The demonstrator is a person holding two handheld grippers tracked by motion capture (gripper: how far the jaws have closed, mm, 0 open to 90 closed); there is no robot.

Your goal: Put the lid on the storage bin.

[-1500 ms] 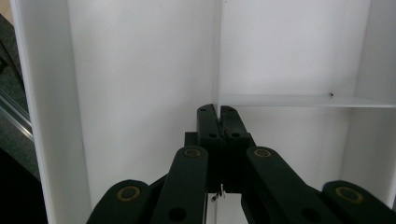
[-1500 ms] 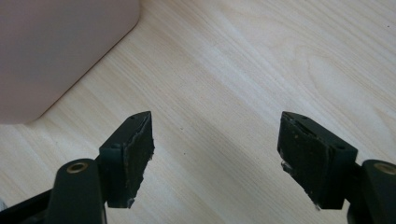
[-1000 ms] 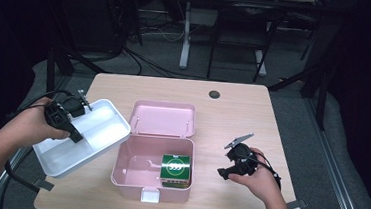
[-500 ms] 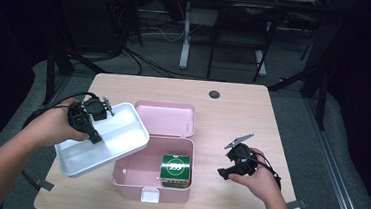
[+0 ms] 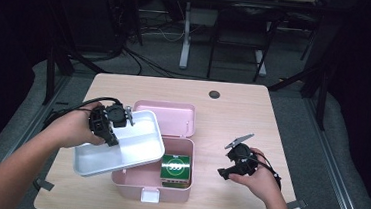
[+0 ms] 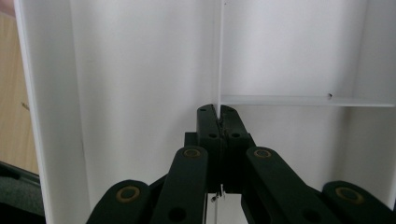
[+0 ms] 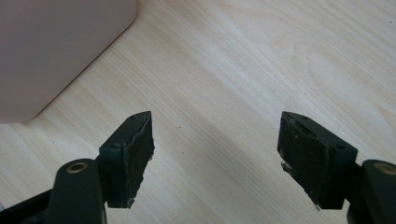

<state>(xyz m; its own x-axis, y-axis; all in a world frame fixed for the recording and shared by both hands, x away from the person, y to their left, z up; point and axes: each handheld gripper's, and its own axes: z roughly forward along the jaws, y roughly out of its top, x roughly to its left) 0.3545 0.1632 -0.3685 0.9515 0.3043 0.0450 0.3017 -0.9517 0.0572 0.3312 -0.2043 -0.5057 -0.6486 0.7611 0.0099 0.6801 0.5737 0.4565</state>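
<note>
Pinching the divider wall of the white tray (image 5: 135, 148), the left hand-held gripper (image 5: 109, 123) holds it tilted over the pink box's (image 5: 179, 184) left rim, long axis slanting across it; the right hand-held gripper (image 5: 234, 161) hangs open, farther off.

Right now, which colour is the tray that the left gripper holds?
White; the tray shows best in the high view, above the pink box.

Black hand-held gripper (image 5: 113, 124), brass-ringed pivots
</note>
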